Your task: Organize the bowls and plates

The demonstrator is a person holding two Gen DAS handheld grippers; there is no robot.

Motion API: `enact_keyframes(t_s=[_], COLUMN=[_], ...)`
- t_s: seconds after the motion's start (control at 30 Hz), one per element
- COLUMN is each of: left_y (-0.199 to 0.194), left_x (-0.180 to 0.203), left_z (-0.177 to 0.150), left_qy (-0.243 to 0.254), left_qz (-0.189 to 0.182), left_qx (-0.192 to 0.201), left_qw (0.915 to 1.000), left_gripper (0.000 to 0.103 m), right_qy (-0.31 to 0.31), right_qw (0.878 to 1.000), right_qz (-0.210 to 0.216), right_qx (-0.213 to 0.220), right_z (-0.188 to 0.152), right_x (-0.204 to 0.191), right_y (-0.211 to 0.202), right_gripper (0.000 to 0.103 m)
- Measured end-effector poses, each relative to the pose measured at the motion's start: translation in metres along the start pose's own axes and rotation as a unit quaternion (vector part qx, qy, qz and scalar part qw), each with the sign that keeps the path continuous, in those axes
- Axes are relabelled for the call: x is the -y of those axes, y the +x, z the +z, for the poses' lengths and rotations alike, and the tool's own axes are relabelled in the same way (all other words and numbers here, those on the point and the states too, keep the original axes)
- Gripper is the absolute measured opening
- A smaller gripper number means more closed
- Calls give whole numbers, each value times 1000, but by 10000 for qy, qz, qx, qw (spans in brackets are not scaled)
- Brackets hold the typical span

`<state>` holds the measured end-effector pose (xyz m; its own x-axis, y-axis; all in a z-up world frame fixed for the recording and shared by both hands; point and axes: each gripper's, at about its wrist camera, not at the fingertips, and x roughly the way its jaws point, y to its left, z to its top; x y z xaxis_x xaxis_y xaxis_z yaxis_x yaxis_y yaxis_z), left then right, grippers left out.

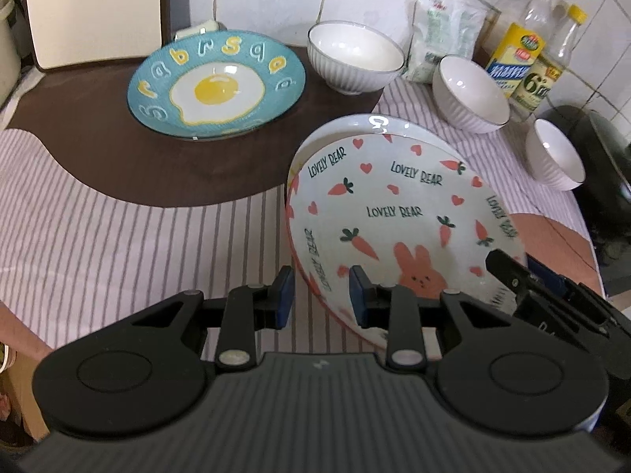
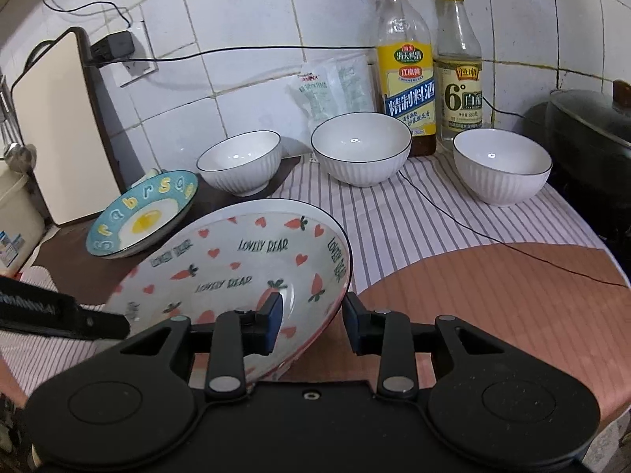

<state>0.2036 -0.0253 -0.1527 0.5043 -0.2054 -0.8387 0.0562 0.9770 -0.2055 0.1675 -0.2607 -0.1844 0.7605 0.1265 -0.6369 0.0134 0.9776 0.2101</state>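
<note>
glossy glazed ceramic plates (image 1: 394,213) and bowls (image 2: 361,149), matt striped cloth (image 1: 118,205), clear glass-like bottles (image 2: 406,63)

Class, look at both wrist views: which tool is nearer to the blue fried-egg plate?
Left. The left tool straddles the carrot plate's edge facing the blue fried-egg plate; the right tool straddles the opposite edge.
</note>
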Motion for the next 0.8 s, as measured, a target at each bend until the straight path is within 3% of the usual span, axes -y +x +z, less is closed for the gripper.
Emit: enact_keyframes(t_s=[0.23,0.4,0.6,0.8], left_y=[-46,-81,-120,-135], left_x=[-9,-20,-38,-57], left_z=[-4,-7,-1,14], left_qy=[192,321,470,612], left_qz=[-172,-314,-323,-141], left_qx=[232,355,642,669], left_qw=[9994,9984,9963,9958], left_gripper=[29,29,30,36], right_qy=[-287,-571,-838,-1066], right_qw=[9994,9967,9889,9818], right_qz=[115,543,1199,1554], right_qx=[160,167,271,236], right_z=[5,20,48,69], right_x=[-13,-35,-70,-104], right_y=[-38,-65,-87,-77], right_gripper=[38,38,52,61])
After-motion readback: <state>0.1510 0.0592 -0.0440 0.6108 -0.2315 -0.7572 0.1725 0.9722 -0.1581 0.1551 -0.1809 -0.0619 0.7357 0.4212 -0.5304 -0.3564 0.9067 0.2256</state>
